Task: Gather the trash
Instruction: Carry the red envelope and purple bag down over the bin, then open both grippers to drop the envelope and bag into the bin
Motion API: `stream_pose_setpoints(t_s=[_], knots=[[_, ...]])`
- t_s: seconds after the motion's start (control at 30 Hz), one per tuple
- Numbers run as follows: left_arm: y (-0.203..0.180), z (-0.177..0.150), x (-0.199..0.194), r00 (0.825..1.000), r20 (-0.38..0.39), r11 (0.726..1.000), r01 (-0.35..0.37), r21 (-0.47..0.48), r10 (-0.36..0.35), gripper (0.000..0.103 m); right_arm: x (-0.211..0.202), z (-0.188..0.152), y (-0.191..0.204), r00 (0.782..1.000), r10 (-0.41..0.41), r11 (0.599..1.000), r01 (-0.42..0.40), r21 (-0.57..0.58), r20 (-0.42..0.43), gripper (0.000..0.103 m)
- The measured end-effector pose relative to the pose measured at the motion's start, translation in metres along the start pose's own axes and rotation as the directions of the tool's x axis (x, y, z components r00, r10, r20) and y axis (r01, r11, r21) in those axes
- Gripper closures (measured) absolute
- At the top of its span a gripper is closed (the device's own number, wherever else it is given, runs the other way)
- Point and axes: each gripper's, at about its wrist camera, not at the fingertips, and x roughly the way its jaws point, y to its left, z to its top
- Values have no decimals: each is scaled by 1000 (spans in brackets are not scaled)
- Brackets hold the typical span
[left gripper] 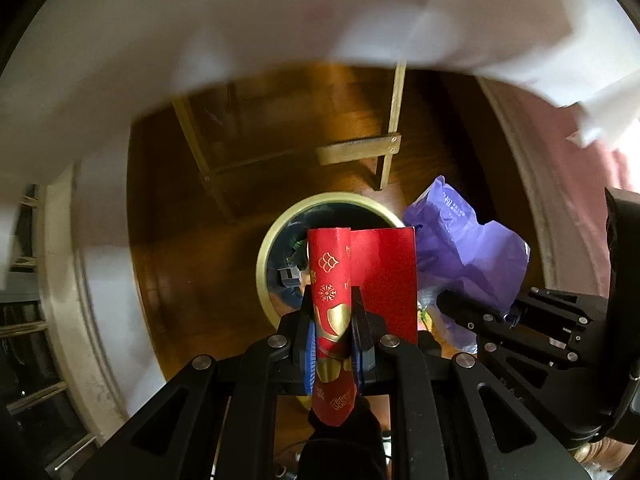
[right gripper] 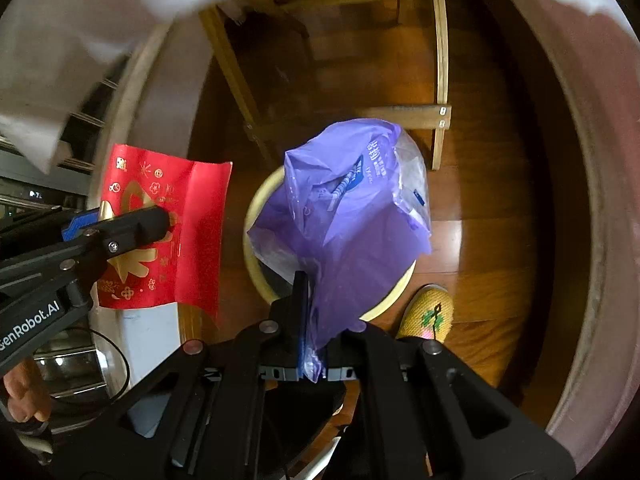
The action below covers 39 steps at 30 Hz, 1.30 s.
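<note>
Below, a dark polished wooden floor (right gripper: 480, 216) carries a light wooden chair frame (left gripper: 390, 148) and, nearer, a round waste bin with a pale yellow rim (left gripper: 264, 256); judging by this, the step in hand is bringing 2 pieces of trash over the bin to drop them. Inside the bin some dark scraps and a grey boxy item show, though what they are is too blurred to tell. Largest of the carried trash is a crumpled purple plastic bag (right gripper: 344, 216), hanging directly over the bin's mouth and pinched at its lower edge by the right gripper (right gripper: 310, 332), jaws pressed together on the film. Next comes a red paper envelope with gold printing (left gripper: 380, 276), clamped between the left gripper (left gripper: 334, 328) fingers above the bin's opening. A yellow knitted slipper (right gripper: 430, 312) stands just beside the bin. Releasing both should call for spreading each gripper once its item is centred over the rim.
</note>
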Motion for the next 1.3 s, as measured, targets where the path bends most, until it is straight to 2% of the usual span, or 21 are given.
stream_pose_setpoints(t_s=[0.27, 0.37, 0.4, 0.43, 0.47, 0.5, 0.53, 0.57, 0.63, 0.67, 0.77, 1.03, 1.13, 1.3], knots=[[2, 2, 79, 999, -25, 999, -31, -13, 31, 87, 82, -8, -31, 998, 11, 1000, -11, -3, -68, 99], [5, 5, 101, 998, -41, 999, -46, -27, 45, 73, 105, -11, -35, 996, 13, 1000, -13, -6, -88, 99], [4, 7, 108, 998, -44, 998, -52, -32, 50, 64, 111, -11, -35, 996, 14, 1000, -15, -6, -88, 98], [5, 8, 113, 997, -50, 998, -55, -38, 53, 51, 115, -10, -36, 996, 19, 1000, -20, -4, -88, 95], [8, 9, 117, 997, -56, 997, -55, -47, 52, 44, 119, -7, -35, 996, 20, 1000, -20, 0, -88, 90], [10, 10, 122, 997, -55, 997, -53, -55, 50, 33, 122, -5, -34, 996, 20, 1000, -20, 4, -89, 88], [12, 11, 125, 997, -52, 997, -52, -59, 49, 26, 126, -2, -33, 996, 20, 1000, -20, 6, -89, 87], [13, 11, 125, 998, -44, 997, -54, -63, 51, 24, 127, 0, -31, 996, 22, 1000, -22, 7, -87, 83], [15, 12, 123, 998, -30, 996, -65, -64, 63, 19, 130, 4, -29, 996, 33, 999, -32, 10, -84, 65], [17, 12, 122, 997, -27, 995, -70, -65, 68, 18, 129, 6, -27, 996, 40, 999, -39, 10, -76, 52], [19, 12, 112, 997, -8, 995, -76, -71, 75, 18, 119, 10, -20, 997, 63, 998, -64, -2, -52, 51], [25, 7, 56, 996, 34, 992, -81, -95, 84, 18, 77, 16, -12, 999, 46, 999, -45, 3, -20, 51], [23, 5, 20, 995, 56, 992, -70, -107, 77, 18, 44, 18, -5, 999, 43, 999, -43, 6, 3, 51], [13, 5, -61, 993, 112, 994, -33, -104, 45, 18, -29, 22, 13, 998, 38, 999, -39, 7, 52, 51]])
